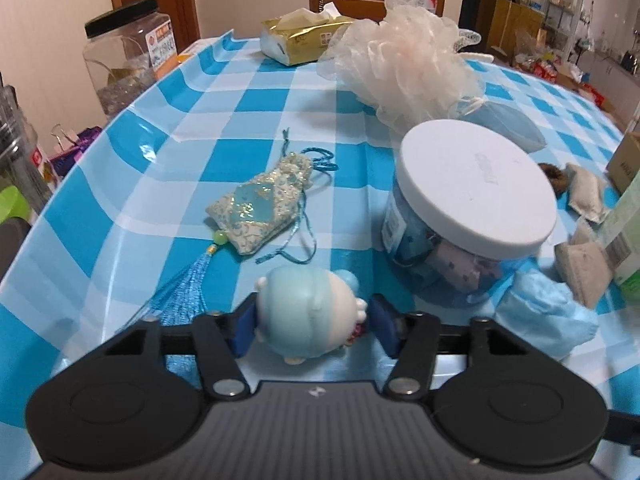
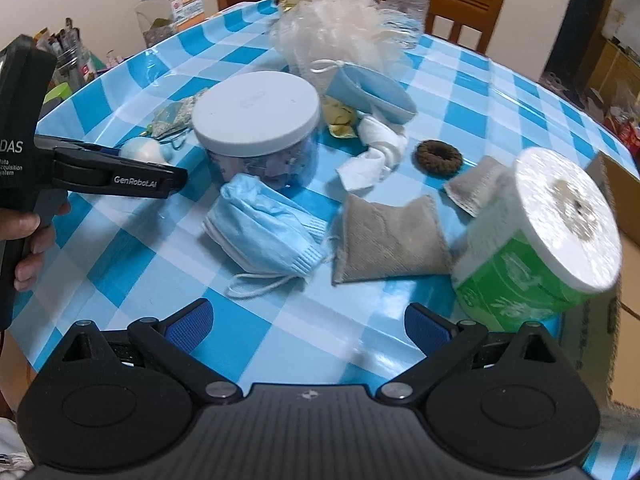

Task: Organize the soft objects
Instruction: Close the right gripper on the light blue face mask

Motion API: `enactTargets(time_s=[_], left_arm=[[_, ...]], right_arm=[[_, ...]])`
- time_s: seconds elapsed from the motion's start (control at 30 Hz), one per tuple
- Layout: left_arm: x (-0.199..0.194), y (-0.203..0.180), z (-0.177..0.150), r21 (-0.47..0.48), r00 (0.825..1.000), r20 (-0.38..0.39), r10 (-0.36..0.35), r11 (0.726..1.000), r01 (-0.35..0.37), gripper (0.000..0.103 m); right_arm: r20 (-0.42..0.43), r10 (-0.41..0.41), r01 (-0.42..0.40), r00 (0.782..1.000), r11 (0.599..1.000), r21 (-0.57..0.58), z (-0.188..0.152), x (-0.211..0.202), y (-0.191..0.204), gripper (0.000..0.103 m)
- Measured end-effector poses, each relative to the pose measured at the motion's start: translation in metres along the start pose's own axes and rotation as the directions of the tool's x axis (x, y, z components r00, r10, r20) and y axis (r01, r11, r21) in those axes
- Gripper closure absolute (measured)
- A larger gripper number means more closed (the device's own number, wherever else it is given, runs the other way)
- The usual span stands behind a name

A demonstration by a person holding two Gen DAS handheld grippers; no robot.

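My left gripper (image 1: 310, 320) is shut on a pale blue and white squishy toy (image 1: 308, 312), held just above the checked tablecloth; it also shows in the right wrist view (image 2: 146, 151). An embroidered sachet (image 1: 260, 208) with a blue tassel lies just beyond it. A clear jar with a white lid (image 1: 476, 184) stands to the right, also in the right wrist view (image 2: 256, 114). My right gripper (image 2: 308, 322) is open and empty over the table's near edge. In front of it lie a blue face mask (image 2: 264, 228), a grey pouch (image 2: 388, 240) and a brown scrunchie (image 2: 439, 157).
A mesh bath puff (image 1: 404, 56), a tissue pack (image 1: 304, 34) and a blue slipper (image 2: 372, 90) lie at the back. A green-wrapped paper roll (image 2: 548, 236) stands at the right edge. A white sock (image 2: 372, 156), a second pouch (image 2: 476, 188) and a plastic jar (image 1: 128, 52) are around.
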State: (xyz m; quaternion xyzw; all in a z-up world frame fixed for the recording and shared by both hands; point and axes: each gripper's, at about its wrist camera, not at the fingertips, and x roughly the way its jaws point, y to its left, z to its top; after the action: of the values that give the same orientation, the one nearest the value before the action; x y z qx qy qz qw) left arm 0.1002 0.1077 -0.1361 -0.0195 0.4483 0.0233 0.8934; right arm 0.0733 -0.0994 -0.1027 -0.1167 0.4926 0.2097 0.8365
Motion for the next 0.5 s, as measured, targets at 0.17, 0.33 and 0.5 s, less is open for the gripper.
enactTargets(time_s=[0.17,0.33,0.5], left_arm=[[-0.005,0.003,0.000,0.015,1.000,0.000,0.005,1.000,-0.005,0.050],[-0.010,0.009,-0.001,0.012,1.000,-0.003,0.004,1.000,-0.003,0.050],[-0.012,0.012,-0.002,0.003,1.000,-0.004,-0.004,1.000,0.004,0.050]], right_arm=[[0.005,0.024,-0.024,1.000,0.998,-0.062,0.011,0.010,0.010,0.000],[0.034,0.059,-0.053,0.998,0.987,-0.151,0.027,0.020,0.023,0.000],[0.052,0.091,-0.074,0.995,0.961,-0.266,0.042,0.040,0.037,0.000]])
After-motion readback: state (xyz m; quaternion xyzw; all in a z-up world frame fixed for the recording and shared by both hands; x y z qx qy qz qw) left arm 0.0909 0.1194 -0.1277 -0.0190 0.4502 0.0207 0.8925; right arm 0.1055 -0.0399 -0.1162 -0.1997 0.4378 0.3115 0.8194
